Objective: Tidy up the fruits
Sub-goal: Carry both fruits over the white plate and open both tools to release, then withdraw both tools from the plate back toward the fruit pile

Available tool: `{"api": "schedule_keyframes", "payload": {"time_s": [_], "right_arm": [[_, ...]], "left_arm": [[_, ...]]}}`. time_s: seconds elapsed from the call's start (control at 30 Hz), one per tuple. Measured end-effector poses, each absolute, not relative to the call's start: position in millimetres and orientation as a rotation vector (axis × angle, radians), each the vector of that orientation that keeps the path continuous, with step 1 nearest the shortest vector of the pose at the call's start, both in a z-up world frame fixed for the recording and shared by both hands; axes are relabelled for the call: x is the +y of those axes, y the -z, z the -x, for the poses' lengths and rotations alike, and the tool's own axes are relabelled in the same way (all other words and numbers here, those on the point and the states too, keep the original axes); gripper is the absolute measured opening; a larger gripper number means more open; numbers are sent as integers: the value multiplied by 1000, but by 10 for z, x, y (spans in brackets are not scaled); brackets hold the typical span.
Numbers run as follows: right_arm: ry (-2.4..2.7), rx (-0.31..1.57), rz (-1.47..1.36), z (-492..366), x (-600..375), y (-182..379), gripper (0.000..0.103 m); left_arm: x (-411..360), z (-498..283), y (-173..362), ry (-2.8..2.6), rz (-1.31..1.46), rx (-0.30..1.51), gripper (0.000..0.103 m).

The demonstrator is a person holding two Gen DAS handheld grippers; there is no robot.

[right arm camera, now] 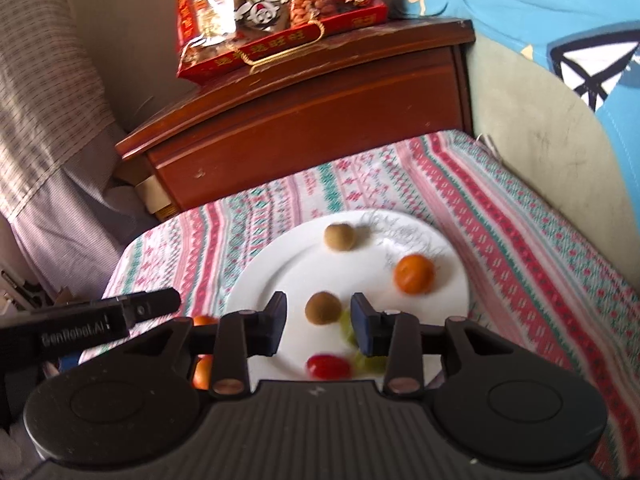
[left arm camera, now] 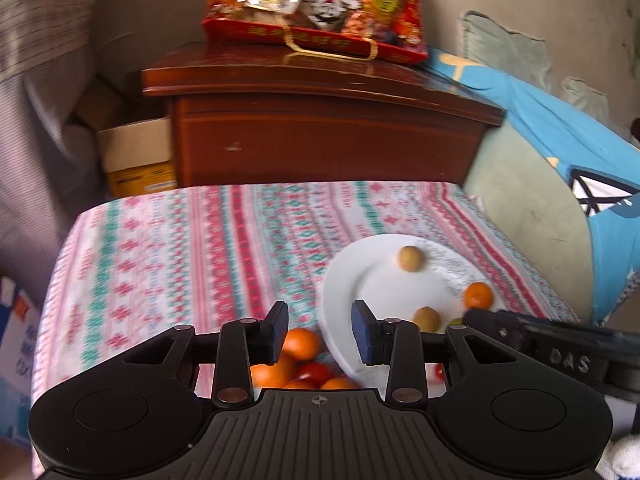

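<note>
A white plate (right arm camera: pixel 280 280) lies on the patterned cloth and also shows in the left wrist view (left arm camera: pixel 360 272). On it lie two brown round fruits (right arm camera: pixel 339 236) (right arm camera: pixel 322 307), an orange mandarin (right arm camera: pixel 413 274), a red tomato (right arm camera: pixel 328 366) and green grapes (right arm camera: pixel 370 362). My right gripper (right arm camera: pixel 318 326) is open and empty, just above the plate's near part. My left gripper (left arm camera: pixel 320 330) is open and empty over a pile of mandarins (left arm camera: pixel 302 344) and a red tomato (left arm camera: pixel 316 372) left of the plate.
A brown wooden cabinet (left arm camera: pixel 320 136) stands behind the clothed table (left arm camera: pixel 180 240), with a red snack bag (left arm camera: pixel 316 4) on top. A blue cushion (left arm camera: pixel 580 148) and a pale seat lie at the right. A cardboard box (left arm camera: pixel 136 156) sits left of the cabinet.
</note>
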State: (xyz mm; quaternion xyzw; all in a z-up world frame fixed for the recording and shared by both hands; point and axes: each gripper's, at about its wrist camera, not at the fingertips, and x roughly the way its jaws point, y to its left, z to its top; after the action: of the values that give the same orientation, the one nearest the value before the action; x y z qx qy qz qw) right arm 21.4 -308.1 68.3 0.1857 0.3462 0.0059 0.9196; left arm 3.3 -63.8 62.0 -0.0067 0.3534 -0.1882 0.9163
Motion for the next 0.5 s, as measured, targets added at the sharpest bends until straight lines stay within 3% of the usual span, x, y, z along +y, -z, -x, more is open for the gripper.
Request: {"api": "schedule_keyframes", "payload": {"time_s": [0.5], "right_arm": [[-140, 731, -296, -35, -2653, -692, 37]], "left_arm": [[-198, 42, -570, 297, 58, 733, 34]]}}
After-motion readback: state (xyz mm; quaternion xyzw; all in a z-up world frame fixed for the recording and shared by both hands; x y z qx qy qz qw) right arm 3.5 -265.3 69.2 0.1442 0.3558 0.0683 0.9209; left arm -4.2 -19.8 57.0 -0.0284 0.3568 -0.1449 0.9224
